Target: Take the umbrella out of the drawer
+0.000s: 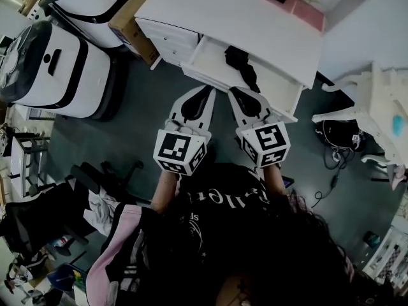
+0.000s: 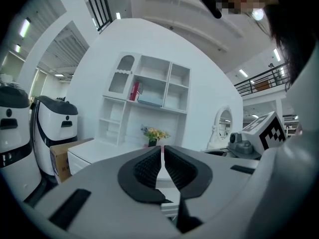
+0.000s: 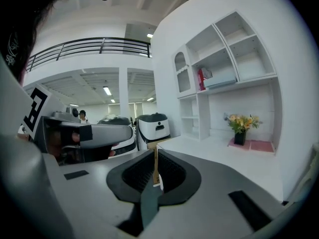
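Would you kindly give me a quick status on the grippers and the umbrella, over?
Left gripper shut, empty; right gripper shut, empty. Black umbrella lying in open drawer, untouched. Nothing visible in the way.

We are in a large indoor hall that looks like a lab or showroom, with a railed mezzanine (image 3: 89, 46) and strip lights (image 2: 25, 28) overhead. A staged white desk (image 1: 236, 24), a shelf unit (image 2: 149, 96) and bulky white machines (image 1: 64, 69) stand on its floor.

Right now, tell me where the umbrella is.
Head view: the black umbrella lies inside the open white drawer, toward its middle, just beyond the tips of the right gripper.
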The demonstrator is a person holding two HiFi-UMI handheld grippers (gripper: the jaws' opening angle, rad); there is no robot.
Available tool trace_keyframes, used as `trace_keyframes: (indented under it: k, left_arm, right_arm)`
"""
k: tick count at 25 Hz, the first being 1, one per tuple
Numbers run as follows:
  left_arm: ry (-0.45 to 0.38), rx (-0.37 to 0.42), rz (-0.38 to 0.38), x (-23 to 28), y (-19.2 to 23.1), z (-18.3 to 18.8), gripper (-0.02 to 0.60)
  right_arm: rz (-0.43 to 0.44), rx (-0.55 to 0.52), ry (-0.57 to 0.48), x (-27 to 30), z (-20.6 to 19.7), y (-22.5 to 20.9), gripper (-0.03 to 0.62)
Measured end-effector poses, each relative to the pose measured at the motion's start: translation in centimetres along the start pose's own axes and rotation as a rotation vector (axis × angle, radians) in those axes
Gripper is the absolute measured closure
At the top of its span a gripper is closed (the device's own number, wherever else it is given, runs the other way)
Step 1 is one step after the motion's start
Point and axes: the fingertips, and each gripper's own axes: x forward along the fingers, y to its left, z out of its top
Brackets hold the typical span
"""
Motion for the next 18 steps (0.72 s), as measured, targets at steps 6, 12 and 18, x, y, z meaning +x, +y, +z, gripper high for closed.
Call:
trace_keyframes:
  k: [6,12,18]
  left_arm:
    - [0.001,0.001,-0.053,1.5,6.3,0.8,0.552]
    - [0.025,-0.040,-0.087,3.0,8.8,0.0,0.552]
    - [0.059,-0.067,-0.142,4.8,8.3,-1.5,0.552]
  right_arm:
    - [-0.051,0.001,0.020,6.0,1.0,0.6,0.540]
    - [-0.098,0.002,0.061,8.1,0.6,-0.1,0.540]
    - [-0.155,0.026,0.097,8.4,-0.8,-2.4,0.540]
